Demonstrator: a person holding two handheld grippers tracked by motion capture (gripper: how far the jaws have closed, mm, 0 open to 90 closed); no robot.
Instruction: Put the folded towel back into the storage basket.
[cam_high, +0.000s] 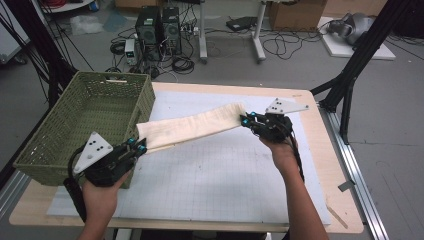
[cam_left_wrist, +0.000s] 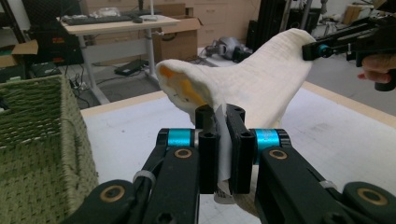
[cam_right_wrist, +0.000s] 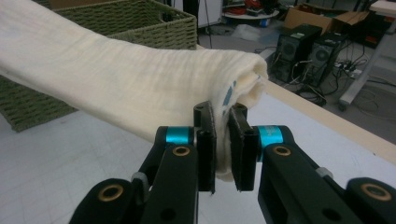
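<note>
Partly tongs-hidden, the cloth's edge

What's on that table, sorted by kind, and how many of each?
Cream cloth, held up between both tools: 1
Green woven basket: 1
White grid mat: 1
Hand-held grippers, left and right: 2
Total: 5

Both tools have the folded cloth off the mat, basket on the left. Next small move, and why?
Probably carry it left, over the green woven basket. The left tool and right tool are each shut on an end of the folded cream cloth, which hangs stretched above the white gridded mat. Its left end is beside the basket's near wall, not yet over the rim.
</note>
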